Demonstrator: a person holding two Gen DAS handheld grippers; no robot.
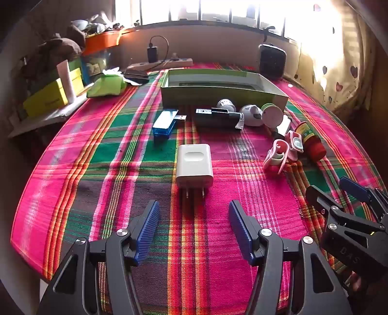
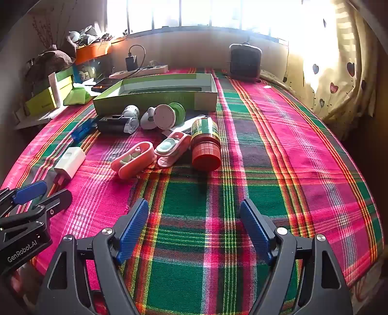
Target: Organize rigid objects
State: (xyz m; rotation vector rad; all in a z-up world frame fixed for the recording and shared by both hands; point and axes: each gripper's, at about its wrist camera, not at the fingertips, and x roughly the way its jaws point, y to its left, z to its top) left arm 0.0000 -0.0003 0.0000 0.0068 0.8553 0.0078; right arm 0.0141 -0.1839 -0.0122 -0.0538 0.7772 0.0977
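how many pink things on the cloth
2: a pink case in front of the pile and a pink clip to its right, against the red-capped bottle. More may be hidden.

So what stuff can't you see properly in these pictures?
- Inside the shallow green cardboard box: both views, its front wall hides most of the floor.
- The flat silver packet: left view, covered by the round white-and-green spool.
- The label on the bottle with the red ribbed cap: right view, too small to read.
- Outside the window: both views, washed out by glare.
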